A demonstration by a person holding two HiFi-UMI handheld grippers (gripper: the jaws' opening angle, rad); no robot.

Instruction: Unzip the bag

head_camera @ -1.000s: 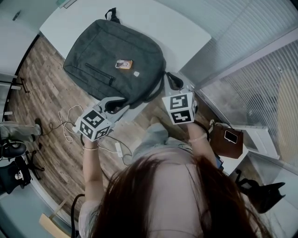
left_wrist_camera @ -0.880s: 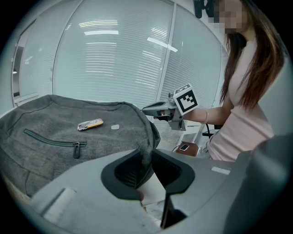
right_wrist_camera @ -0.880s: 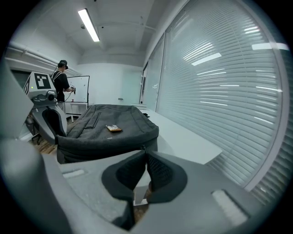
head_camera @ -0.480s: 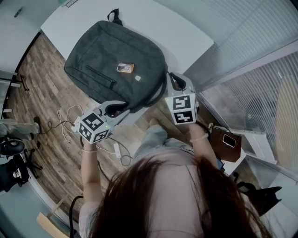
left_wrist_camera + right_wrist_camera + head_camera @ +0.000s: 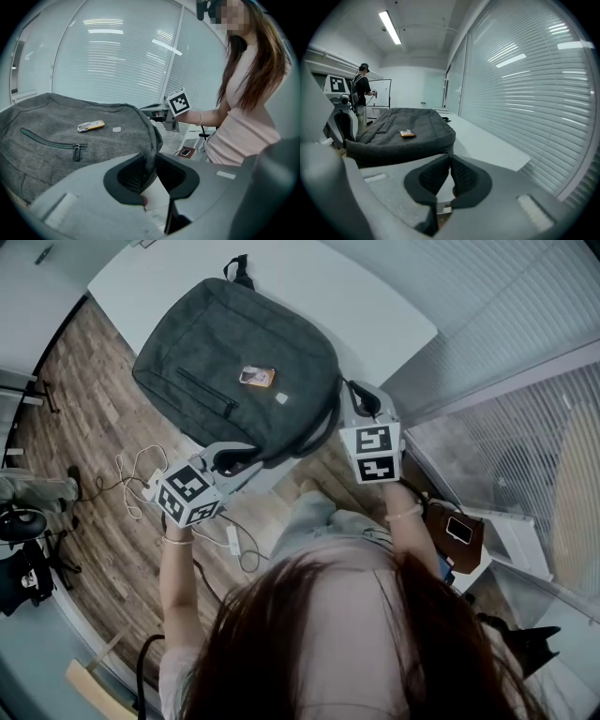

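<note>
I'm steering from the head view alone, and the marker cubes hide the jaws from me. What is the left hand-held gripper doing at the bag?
Observer: In the left gripper view, the left hand-held gripper has its jaws closed on the near edge of the bag.
Operator: And the right one?
Observer: The right hand-held gripper has its jaw tips together right at the bag's corner seam. I cannot tell whether a zipper pull is pinched there.
Operator: Anyone else around?
Observer: The right gripper view shows a person standing in the background, well beyond the bag.
</note>
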